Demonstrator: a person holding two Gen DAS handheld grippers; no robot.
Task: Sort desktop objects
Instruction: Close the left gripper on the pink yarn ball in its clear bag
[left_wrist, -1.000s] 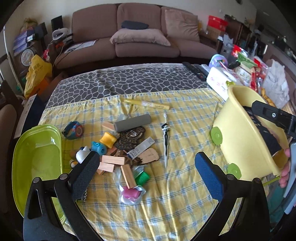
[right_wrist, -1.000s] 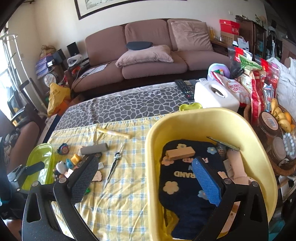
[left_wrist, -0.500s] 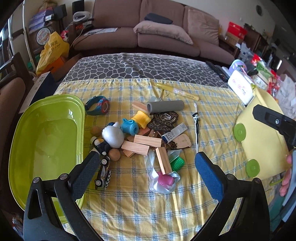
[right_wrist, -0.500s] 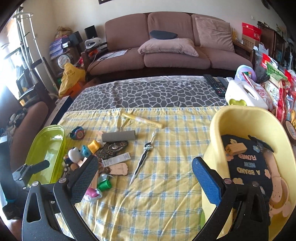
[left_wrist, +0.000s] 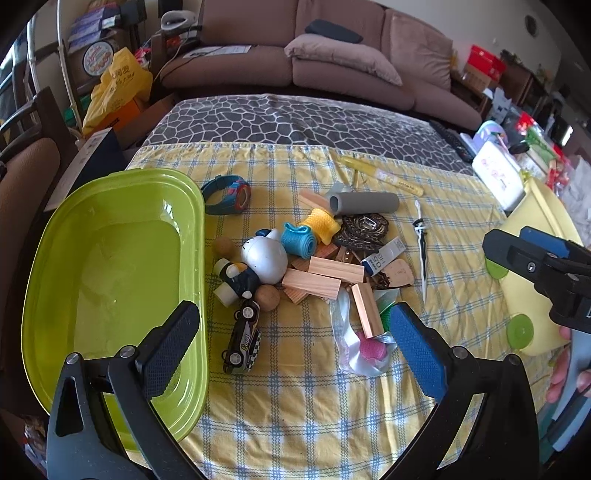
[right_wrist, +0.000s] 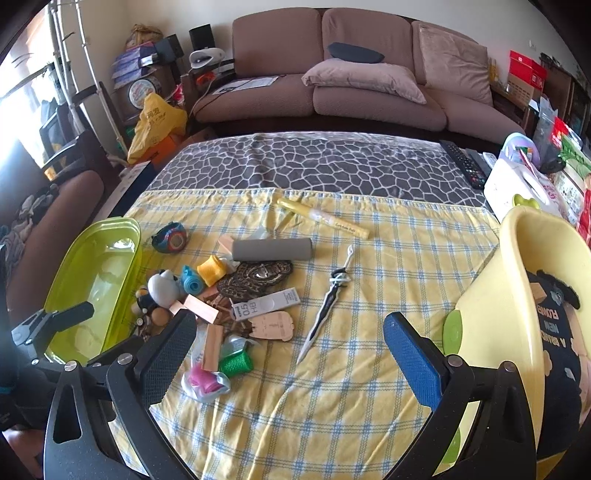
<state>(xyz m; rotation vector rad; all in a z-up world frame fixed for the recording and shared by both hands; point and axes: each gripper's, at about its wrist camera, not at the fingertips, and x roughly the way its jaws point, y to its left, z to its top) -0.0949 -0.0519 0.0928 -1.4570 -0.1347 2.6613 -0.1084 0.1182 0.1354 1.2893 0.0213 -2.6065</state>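
Observation:
A pile of small objects lies mid-table on the yellow checked cloth: wooden blocks (left_wrist: 324, 274), a white cat toy (left_wrist: 264, 255), a toy car (left_wrist: 243, 338), a grey cylinder (left_wrist: 364, 203), a toy dagger (left_wrist: 421, 238), a watch (left_wrist: 226, 190). The green bin (left_wrist: 110, 273) stands at the left. The yellow bin (right_wrist: 517, 295) at the right holds a dark cloth and a block. My left gripper (left_wrist: 291, 345) is open above the pile's near side. My right gripper (right_wrist: 291, 354) is open and empty above the cloth, beside the yellow bin.
A yellow tube (right_wrist: 325, 218) lies at the cloth's far edge. A white box (right_wrist: 517, 184), remotes (right_wrist: 463, 162) and snack bags crowd the far right. A sofa (right_wrist: 332, 85) stands behind the table. A chair (left_wrist: 26, 173) is at the left.
My left gripper has swung left and closer to the pile, and the green bin has come into full view. My right gripper has moved left off the yellow bin, over the cloth.

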